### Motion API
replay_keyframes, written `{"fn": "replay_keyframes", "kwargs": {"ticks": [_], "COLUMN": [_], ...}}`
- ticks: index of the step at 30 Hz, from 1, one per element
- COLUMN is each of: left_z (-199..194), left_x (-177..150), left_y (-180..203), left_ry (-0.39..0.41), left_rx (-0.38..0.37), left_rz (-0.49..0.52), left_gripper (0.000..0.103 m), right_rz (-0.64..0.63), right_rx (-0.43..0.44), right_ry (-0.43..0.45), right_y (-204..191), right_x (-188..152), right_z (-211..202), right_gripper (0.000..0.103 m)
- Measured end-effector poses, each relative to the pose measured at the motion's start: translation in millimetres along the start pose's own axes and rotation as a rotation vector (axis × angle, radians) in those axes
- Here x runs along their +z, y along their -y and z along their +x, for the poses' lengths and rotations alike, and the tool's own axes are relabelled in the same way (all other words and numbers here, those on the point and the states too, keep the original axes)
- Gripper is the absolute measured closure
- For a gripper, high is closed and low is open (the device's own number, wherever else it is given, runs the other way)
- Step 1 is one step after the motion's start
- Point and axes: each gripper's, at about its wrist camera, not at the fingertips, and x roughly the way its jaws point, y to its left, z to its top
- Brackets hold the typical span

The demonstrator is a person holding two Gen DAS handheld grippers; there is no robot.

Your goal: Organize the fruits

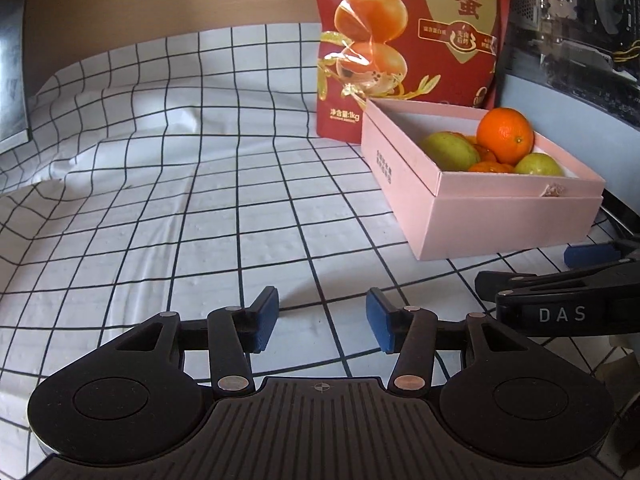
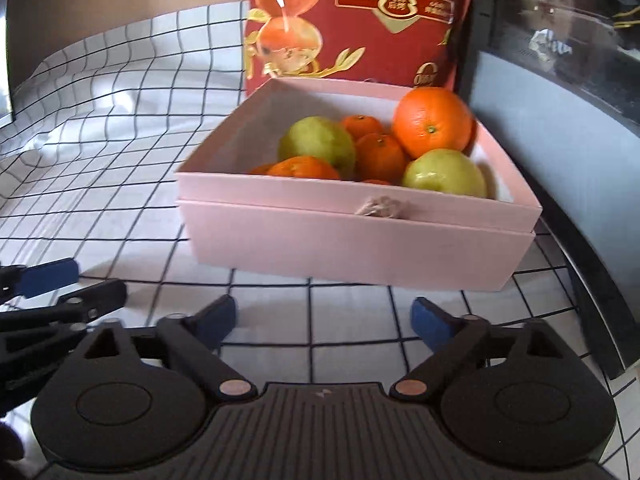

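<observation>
A pink box (image 2: 360,248) stands on the checked cloth and holds a large orange (image 2: 432,124), two green fruits (image 2: 316,144) (image 2: 444,174) and several small tangerines (image 2: 378,154). The box also shows in the left wrist view (image 1: 500,220), with the orange (image 1: 505,134) on top. My right gripper (image 2: 324,320) is open and empty, low over the cloth just in front of the box. My left gripper (image 1: 322,318) is open and empty over bare cloth, left of the box. Each gripper shows at the edge of the other's view.
A red snack bag (image 1: 404,40) stands upright behind the box. A dark glass-fronted appliance (image 2: 560,80) stands to the right of the box. The white checked cloth (image 1: 160,200) is wrinkled at the far left, near a dark panel (image 1: 12,60).
</observation>
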Motion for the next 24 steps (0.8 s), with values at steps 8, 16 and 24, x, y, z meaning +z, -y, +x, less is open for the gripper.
{"fn": "replay_keyframes", "kwargs": {"ticks": [8,16,24], "left_z": [2.0,3.4,3.8], "left_x": [1.7,2.4,2.3], "left_y": [-0.3,-0.6,-0.3], "left_ry": [-0.001,-0.002,-0.003], "left_rx": [0.002,0.001,0.002], "left_rz": [0.003,0.000,0.001], "left_gripper": [0.048,0.048,0.048], "right_rz": [0.033,0.031,0.031], "right_rx": [-0.012,0.000,0.000], "right_ry": [0.035,0.040,0.040], "right_y": [-2.2,-1.5,-1.3], "right_x": [-5.3,-3.8,-3.9], "right_z": [0.2,0.3,0.4], "right_gripper": [0.000,0.000,0.000]}}
